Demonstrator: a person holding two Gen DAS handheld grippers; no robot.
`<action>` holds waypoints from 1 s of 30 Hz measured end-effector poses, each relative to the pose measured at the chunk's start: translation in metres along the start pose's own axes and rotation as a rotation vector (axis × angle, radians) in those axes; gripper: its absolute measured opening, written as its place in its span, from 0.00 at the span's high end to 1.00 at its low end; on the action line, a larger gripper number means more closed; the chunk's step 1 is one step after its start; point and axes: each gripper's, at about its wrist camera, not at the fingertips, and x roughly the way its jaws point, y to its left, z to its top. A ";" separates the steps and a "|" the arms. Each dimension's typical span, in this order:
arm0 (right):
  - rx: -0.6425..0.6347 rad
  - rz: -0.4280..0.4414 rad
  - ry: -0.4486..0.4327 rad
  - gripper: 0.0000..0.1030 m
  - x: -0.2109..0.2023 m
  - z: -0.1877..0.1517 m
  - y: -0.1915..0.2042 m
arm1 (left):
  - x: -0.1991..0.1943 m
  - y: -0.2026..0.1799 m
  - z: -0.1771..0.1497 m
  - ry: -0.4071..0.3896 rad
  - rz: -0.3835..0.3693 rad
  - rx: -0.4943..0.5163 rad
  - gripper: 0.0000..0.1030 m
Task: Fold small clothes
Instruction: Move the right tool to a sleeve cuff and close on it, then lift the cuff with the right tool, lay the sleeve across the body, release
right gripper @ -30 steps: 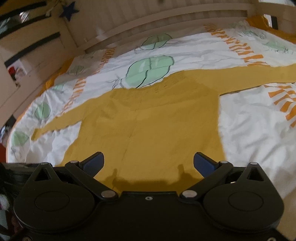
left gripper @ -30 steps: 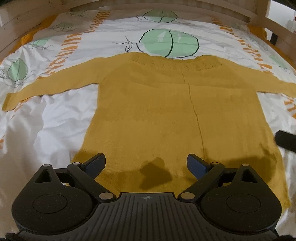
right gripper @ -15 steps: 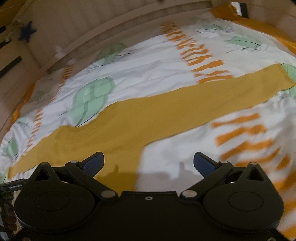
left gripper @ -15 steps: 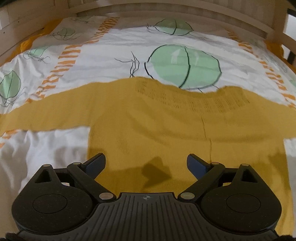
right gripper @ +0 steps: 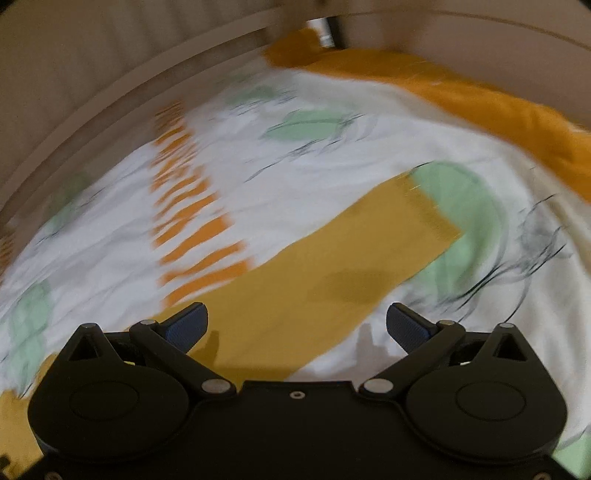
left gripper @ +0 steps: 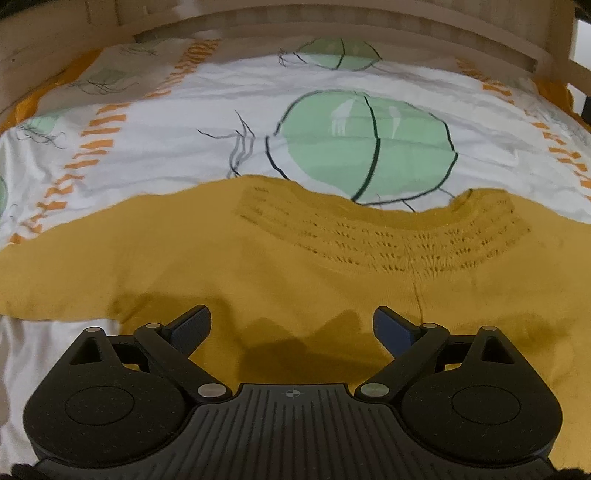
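A mustard-yellow knit sweater [left gripper: 295,273] lies flat on the bed, its neckline [left gripper: 388,229] pointing away and its sleeves spread to the sides. My left gripper [left gripper: 291,328] is open and empty, just above the sweater's upper chest below the neckline. My right gripper [right gripper: 295,325] is open and empty, above the sweater's right sleeve [right gripper: 332,273], whose cuff [right gripper: 428,206] lies ahead to the right. The right wrist view is blurred.
The bed has a white cover [left gripper: 184,147] with green leaf shapes and orange dashes. A wooden bed rail [left gripper: 295,33] curves along the far side. An orange blanket [right gripper: 480,99] is bunched at the bed's far right edge by the rail [right gripper: 110,74].
My left gripper has moved up from the sweater's hem toward the neckline. My right gripper has swung right, from the sweater's body out along the right sleeve toward the cuff. Both stay open.
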 end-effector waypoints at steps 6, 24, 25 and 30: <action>0.124 -0.075 -0.002 0.00 0.027 0.017 -0.045 | 0.020 -0.005 -0.009 0.033 -0.003 0.014 0.07; 0.222 -0.036 -0.026 0.88 0.054 0.025 -0.064 | 0.024 -0.001 -0.017 -0.001 -0.038 0.007 0.01; 0.224 -0.039 -0.037 0.88 0.050 0.026 -0.061 | 0.024 0.000 -0.016 0.006 -0.044 0.005 0.01; 0.090 0.021 -0.086 0.88 0.019 0.032 -0.014 | 0.021 0.010 -0.008 0.052 -0.097 -0.018 0.02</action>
